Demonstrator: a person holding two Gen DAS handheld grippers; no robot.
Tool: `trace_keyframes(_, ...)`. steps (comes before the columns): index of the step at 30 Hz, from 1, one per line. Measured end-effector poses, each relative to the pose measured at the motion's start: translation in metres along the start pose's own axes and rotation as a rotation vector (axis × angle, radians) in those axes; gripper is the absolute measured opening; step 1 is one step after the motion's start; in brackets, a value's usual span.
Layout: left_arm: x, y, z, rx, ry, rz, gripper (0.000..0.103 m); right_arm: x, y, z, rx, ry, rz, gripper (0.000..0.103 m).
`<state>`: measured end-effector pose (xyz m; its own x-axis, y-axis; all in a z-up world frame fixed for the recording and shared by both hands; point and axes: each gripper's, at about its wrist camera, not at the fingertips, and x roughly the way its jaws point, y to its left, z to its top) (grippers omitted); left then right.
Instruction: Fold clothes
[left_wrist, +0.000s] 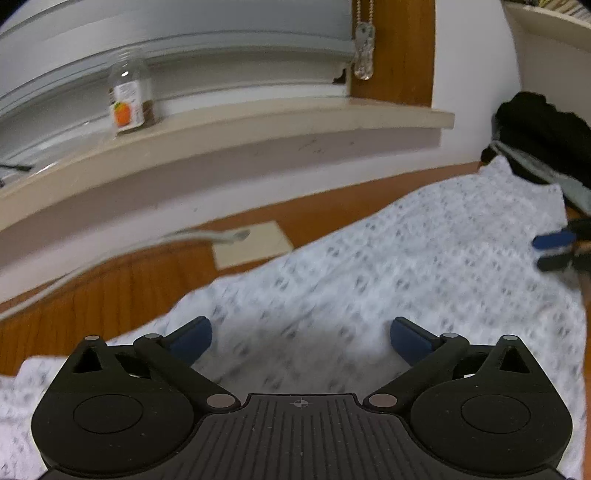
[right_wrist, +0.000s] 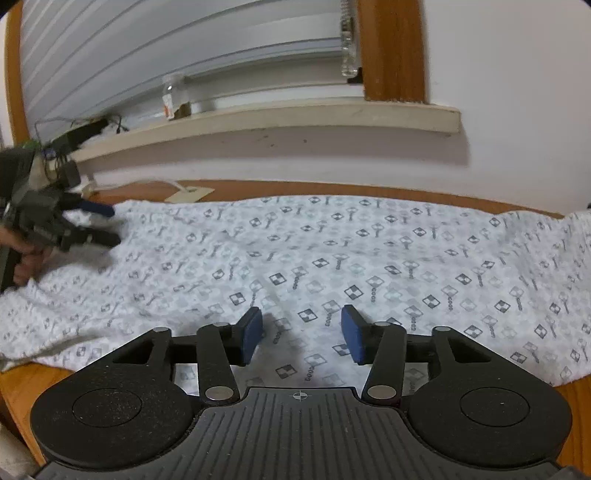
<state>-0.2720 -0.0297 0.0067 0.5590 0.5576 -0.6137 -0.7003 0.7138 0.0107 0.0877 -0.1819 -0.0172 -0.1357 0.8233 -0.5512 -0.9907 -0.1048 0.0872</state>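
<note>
A white garment (right_wrist: 332, 258) printed with small grey checks and keys lies spread flat on the wooden table (right_wrist: 33, 373); the left wrist view shows the same garment (left_wrist: 406, 266). My left gripper (left_wrist: 301, 338) hovers over its near part with jaws wide open and nothing between the blue pads. Seen from the right wrist view, that left gripper (right_wrist: 110, 225) sits at the cloth's left end, held by a hand. My right gripper (right_wrist: 301, 338) is open above the cloth's front edge, pads apart and empty; it also shows as the right gripper (left_wrist: 546, 251) at the far right.
A window sill (left_wrist: 258, 122) runs along the wall with a clear bottle (left_wrist: 129, 99) on it. A white cable (left_wrist: 207, 236) and a pale card (left_wrist: 255, 245) lie on the table behind the cloth. Dark clothing (left_wrist: 543, 136) is piled at the right end.
</note>
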Motion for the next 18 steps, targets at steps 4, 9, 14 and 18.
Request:
trace_keyframes(4, 0.01, -0.02, 0.022, -0.003, -0.03, -0.073, 0.103, -0.001, 0.007, -0.001, -0.042, 0.006, -0.021, 0.053)
trace_keyframes(9, 0.037, -0.053, 0.038, 0.006, -0.038, -0.154, 0.103, -0.003, 0.006, -0.002, -0.037, 0.001, -0.031, 0.054)
trace_keyframes(14, 0.054, -0.072, 0.03, 0.05, -0.026, -0.196, 0.103, -0.013, -0.005, -0.005, 0.04, -0.063, -0.052, 0.053)
trace_keyframes(18, 0.053, -0.077, 0.028, 0.072, -0.033, -0.176, 0.103, -0.039, -0.042, -0.01, 0.134, -0.139, -0.139, 0.053)
